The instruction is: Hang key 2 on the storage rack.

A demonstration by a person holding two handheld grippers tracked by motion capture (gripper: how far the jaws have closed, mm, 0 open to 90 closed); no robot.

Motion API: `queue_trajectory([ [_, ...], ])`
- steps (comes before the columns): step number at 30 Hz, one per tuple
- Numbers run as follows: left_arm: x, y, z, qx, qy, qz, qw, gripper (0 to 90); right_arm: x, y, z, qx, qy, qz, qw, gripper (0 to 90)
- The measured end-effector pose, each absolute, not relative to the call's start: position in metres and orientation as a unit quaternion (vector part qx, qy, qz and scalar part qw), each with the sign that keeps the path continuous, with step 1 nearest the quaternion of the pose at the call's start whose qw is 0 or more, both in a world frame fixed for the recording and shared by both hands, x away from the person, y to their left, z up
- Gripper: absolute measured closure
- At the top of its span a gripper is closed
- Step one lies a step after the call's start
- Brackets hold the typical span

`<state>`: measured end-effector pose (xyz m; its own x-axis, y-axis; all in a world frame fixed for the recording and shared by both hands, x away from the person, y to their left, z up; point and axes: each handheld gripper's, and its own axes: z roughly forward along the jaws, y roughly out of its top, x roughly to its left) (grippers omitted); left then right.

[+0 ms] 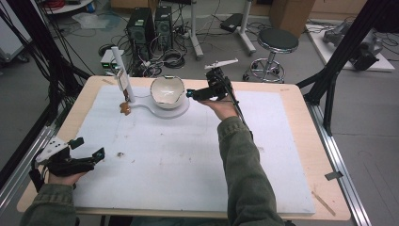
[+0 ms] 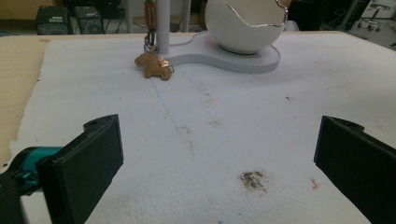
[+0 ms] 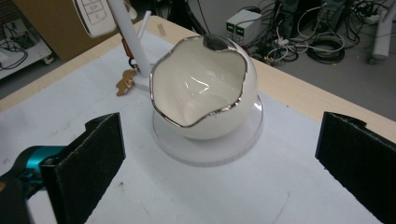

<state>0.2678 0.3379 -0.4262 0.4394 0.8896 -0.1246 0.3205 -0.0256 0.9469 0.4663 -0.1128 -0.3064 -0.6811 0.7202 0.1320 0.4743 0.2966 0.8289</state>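
white foam mat (image 1: 188, 160): right gripper (image 1: 192, 93) jaws spread, lined up beside bowl (image 1: 167, 91), likely to grab; left gripper (image 1: 88, 147) spread, idle

White egg-shaped bowl (image 1: 167, 91) on white stand base (image 1: 141, 108), brown horse charm (image 1: 125, 108) hanging off the post (image 1: 122, 73).

Bowl upright, glossy white, wavy silver-edged rim like a cracked shell, open side up, nothing visible inside; seated on the round end of the flat base at the far middle of the white foam mat (image 1: 188, 160). Base narrows toward the left into the tilted white post. Small tag (image 1: 123, 82) clipped on the post. Charm strung down from the post on a reddish strap (image 2: 149, 16), lying flat on the mat, touching the base edge, left of the bowl.
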Motion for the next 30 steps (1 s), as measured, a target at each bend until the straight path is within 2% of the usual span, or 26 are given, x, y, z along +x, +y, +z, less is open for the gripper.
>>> queue_trajectory([
  [30, 0.269, 0.337, -0.426, 0.663, 0.456, 0.268, 0.529, 1.7, 0.42, -0.166, -0.322, 0.398, 0.766, 0.476, 0.165, 0.3],
])
